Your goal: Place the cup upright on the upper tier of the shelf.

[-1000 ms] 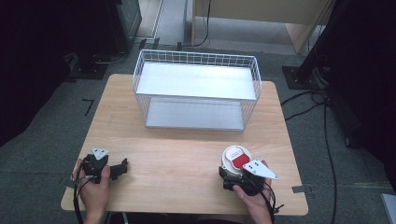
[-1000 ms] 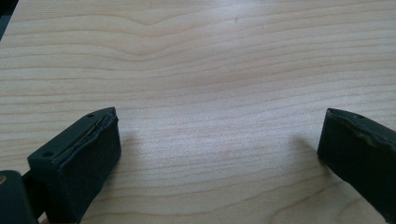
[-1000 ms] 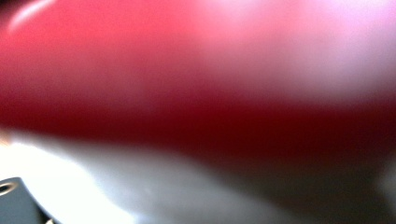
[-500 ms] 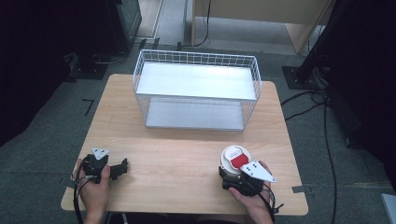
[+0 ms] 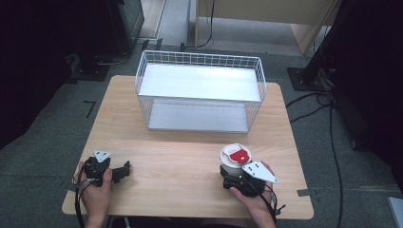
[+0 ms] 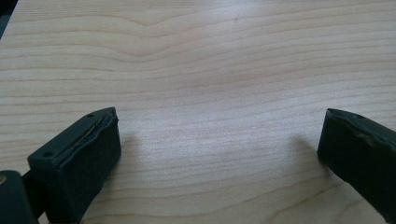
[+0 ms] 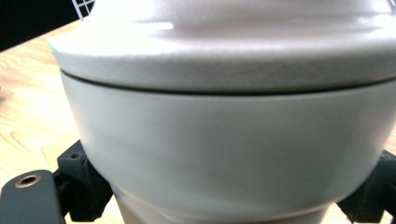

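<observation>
Wood grain fills the gap between the jaws of our left gripper, which lies on the table near its front left corner, spread wide and holding nothing. Farther right, our right gripper is closed around the lower body of a white lidded pot with a red label on top, near the front right of the table. Behind both stands a white wire basket with 2 shelves. We judge the main risk to be the smooth, rounded pot sliding or tipping in the 2 jaws if lifted quickly, because they grip it low. Its lid may also be loose and could shift.
</observation>
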`<state>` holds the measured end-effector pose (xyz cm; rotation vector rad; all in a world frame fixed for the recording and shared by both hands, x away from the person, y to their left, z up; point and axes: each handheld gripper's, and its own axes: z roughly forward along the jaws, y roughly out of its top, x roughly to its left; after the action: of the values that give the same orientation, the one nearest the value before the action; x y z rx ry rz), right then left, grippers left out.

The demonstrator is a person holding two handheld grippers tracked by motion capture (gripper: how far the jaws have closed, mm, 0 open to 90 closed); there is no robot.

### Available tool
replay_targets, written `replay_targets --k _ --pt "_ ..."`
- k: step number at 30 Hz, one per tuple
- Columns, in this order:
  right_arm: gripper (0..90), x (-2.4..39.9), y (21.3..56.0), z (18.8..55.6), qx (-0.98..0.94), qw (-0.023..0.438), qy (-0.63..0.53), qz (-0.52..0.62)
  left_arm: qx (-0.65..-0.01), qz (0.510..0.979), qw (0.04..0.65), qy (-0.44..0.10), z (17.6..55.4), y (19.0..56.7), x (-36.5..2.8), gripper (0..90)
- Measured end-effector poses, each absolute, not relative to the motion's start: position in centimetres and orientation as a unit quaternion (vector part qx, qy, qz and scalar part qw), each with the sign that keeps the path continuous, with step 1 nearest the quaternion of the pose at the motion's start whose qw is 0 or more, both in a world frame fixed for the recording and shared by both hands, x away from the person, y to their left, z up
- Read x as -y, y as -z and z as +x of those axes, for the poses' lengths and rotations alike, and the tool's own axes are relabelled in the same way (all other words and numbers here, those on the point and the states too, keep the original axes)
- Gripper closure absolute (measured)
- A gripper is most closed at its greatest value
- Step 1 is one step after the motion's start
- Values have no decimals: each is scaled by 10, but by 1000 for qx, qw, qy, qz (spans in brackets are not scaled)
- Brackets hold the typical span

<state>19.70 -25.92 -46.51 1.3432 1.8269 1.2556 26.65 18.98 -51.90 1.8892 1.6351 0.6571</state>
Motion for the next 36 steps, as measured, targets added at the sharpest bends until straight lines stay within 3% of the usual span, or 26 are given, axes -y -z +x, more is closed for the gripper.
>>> replay_targets --k 11,36 --pt "104 251 456 211 -664 273 -485 498 -608 704 276 -244 267 519 -190 0" --pt "105 244 390 248 -651 303 -504 480 -607 704 275 -245 267 519 -190 0"
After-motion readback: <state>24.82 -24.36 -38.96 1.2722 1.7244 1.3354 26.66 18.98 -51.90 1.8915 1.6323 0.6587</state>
